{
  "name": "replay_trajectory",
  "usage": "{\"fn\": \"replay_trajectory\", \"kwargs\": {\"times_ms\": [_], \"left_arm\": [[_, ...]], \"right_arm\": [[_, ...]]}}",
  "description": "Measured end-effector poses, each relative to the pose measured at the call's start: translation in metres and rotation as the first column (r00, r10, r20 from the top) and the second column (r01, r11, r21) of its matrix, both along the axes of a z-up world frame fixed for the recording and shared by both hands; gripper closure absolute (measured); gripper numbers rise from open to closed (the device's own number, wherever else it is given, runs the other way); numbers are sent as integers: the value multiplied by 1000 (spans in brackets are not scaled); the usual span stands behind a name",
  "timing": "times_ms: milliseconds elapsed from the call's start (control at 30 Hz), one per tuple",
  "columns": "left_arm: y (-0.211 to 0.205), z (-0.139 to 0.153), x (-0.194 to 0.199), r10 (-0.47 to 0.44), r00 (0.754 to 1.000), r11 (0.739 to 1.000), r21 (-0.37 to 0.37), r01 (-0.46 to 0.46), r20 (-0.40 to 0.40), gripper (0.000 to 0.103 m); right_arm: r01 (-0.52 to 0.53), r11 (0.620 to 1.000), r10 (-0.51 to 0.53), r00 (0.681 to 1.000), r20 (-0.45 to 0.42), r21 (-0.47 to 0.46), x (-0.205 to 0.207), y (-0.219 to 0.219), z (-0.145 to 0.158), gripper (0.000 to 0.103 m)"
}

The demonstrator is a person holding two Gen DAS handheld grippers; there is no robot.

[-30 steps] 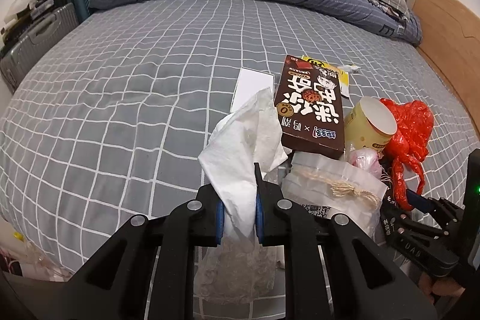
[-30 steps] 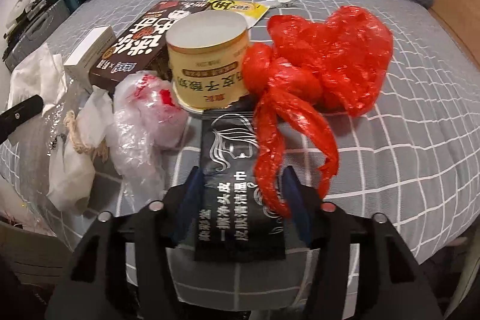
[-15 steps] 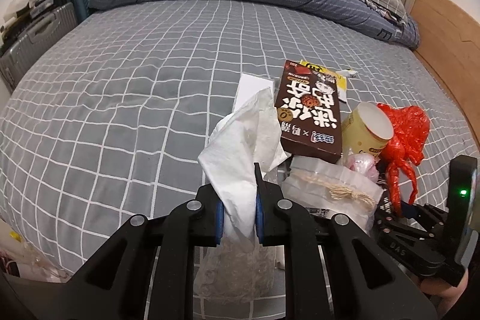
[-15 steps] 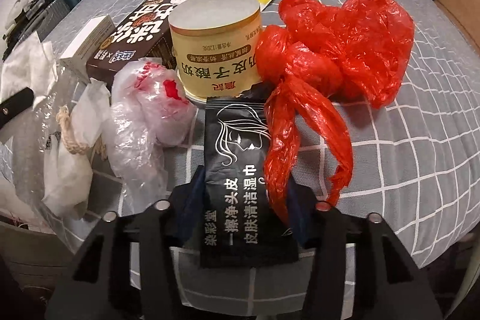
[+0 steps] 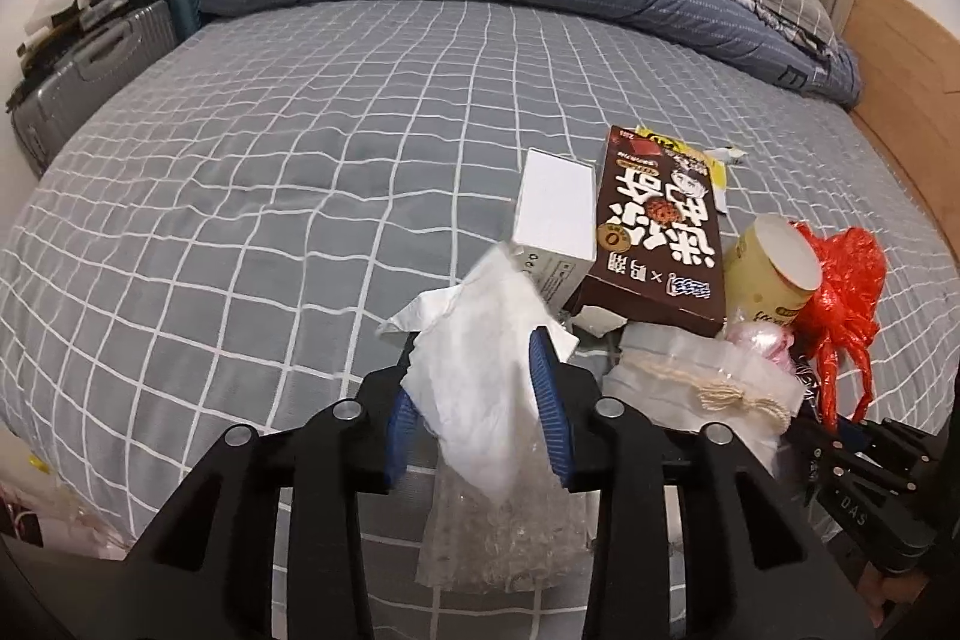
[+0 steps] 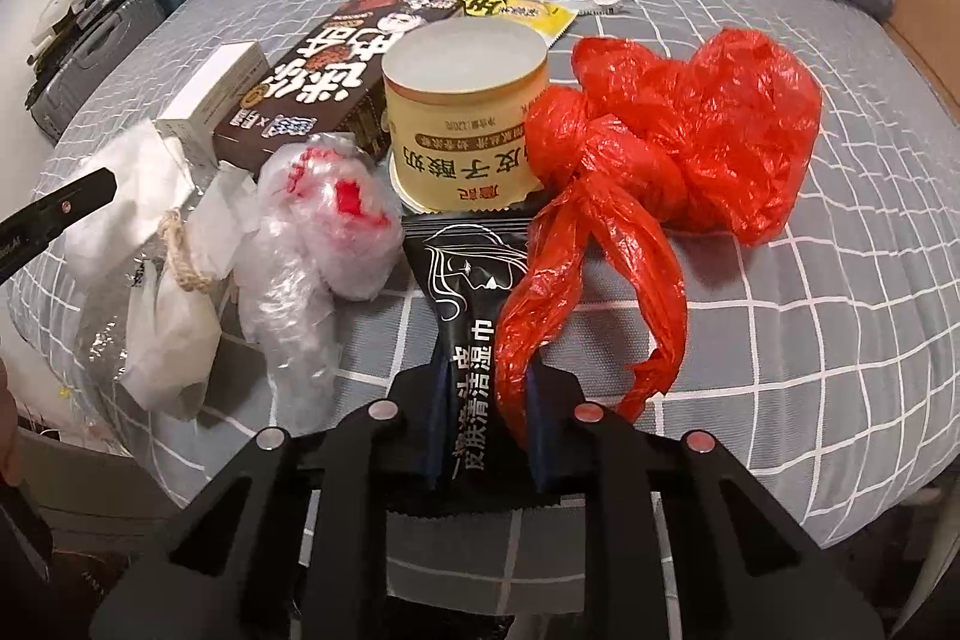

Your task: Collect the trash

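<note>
The trash pile sits at the lower right of the left view, by the grey checked bed's [image 5: 252, 196] near edge; open sheet fills the frame's left and centre. The left gripper [image 5: 480, 388] stands parted around a crumpled white tissue [image 5: 480, 370]. The right gripper [image 6: 489, 418] pinches a black wet-wipe packet [image 6: 471, 316], lengthwise up-frame toward the yellow cup [image 6: 465, 112], and a red bag's [image 6: 690, 130] tail.

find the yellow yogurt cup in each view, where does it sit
Left wrist view: the yellow yogurt cup sits far right at mid height, between the brown snack box and the red plastic bag.
Right wrist view: the cup stands upper centre, beyond the black wipe packet that lies between the jaws.
Shared landmark: the brown snack box, next to the cup in both.
</note>
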State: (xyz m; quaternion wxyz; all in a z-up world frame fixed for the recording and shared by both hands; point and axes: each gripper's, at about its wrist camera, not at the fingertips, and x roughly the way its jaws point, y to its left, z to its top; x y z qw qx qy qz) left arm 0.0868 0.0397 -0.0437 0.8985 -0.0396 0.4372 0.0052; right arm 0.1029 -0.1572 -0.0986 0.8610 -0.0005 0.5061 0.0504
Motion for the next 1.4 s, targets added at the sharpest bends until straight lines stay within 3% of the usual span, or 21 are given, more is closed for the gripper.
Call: {"fn": "replay_trajectory", "kwargs": {"times_ms": [33, 267, 333, 433, 800, 1400], "left_arm": [[0, -2, 1, -7, 1000, 1000, -2, 7, -9, 80], [-4, -17, 5, -34, 998, 999, -17, 33, -62, 91], [-4, -15, 4, -39, 998, 999, -23, 38, -58, 101], [-4, -10, 2, -50, 998, 997, -55, 47, -45, 101], [-6, 12, -10, -53, 999, 997, -59, 53, 2, 102], [-9, 33, -58, -50, 998, 998, -33, 52, 40, 101]], "right_arm": [[-1, 1000, 1, 1000, 4, 0, 0, 0, 1, 83], [-10, 1000, 10, 1000, 10, -8, -7, 4, 2, 83], [-9, 1000, 9, 1000, 11, -7, -8, 6, 2, 83], [-8, 1000, 8, 1000, 18, -4, -10, 6, 3, 83], [-14, 1000, 14, 999, 46, -3, -18, 8, 16, 83], [-25, 1000, 24, 994, 110, 6, -44, 7, 48, 83]]}}
